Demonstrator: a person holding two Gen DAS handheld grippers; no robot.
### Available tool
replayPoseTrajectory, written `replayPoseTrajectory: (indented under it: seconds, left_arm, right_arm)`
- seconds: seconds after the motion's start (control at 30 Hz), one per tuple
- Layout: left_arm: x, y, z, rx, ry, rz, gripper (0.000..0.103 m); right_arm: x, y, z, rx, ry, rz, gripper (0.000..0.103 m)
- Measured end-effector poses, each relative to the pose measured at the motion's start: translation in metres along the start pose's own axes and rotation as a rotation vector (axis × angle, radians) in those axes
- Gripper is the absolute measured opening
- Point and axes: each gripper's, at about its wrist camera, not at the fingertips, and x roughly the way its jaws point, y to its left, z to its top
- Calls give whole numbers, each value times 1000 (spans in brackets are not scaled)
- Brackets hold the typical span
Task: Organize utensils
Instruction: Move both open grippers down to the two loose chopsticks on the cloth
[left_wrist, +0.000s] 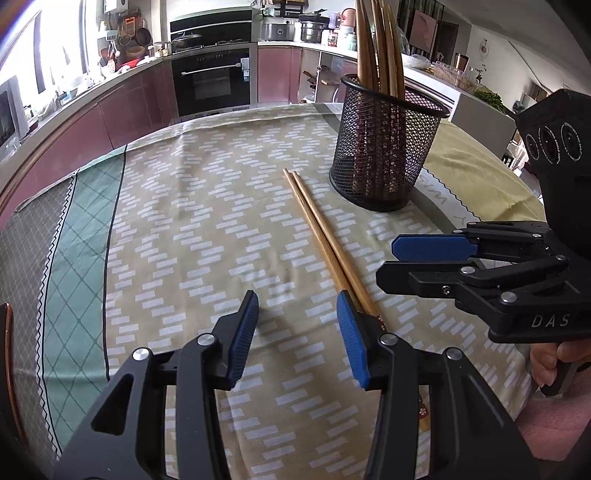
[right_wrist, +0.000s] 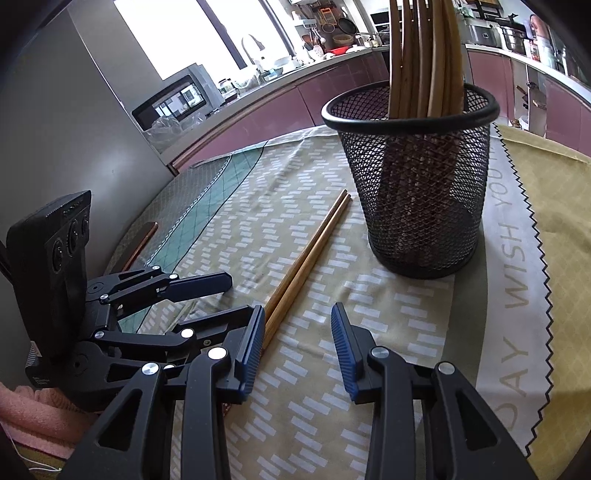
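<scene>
On the patterned tablecloth (left_wrist: 207, 206), two slim wooden chopsticks (left_wrist: 321, 236) beside round black mesh holder (left_wrist: 384, 147), left claw (left_wrist: 297, 306) and right claw (right_wrist: 297, 314) open, empty.

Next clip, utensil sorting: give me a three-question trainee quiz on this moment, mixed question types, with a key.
1. True or false: the pair of chopsticks on the tablecloth is clamped between the pads of the left gripper.
2. Multiple choice: where is the mesh holder relative to the loose pair's far tips? A) touching them B) close beside them, apart C) lying tipped over them
3. Short answer: what does the mesh holder contain?

Key
1. False. Both the left gripper and the right gripper are open with nothing between the pads; the pair lies flat beside them.
2. B.
3. Several chopsticks standing on end.
</scene>
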Motion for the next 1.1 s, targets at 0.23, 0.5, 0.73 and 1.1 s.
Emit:
replayPoseTrajectory:
  seconds: [0.23,0.5,0.73,1.1]
  left_arm:
    - [0,0,-1,5,-2,6,41]
    - [-4,3,-3,-2,-3,-6,41]
    - [-8,8,-2,-16,-11,-28,42]
    - [0,-11,4,52,2,-72,41]
  right_arm:
    - [9,8,5,-18,10,-24,35]
    - [22,21,11,-66,16,-98,33]
    - [19,20,9,-86,36,-132,26]
    - [12,3,8,-54,61,-125,26]
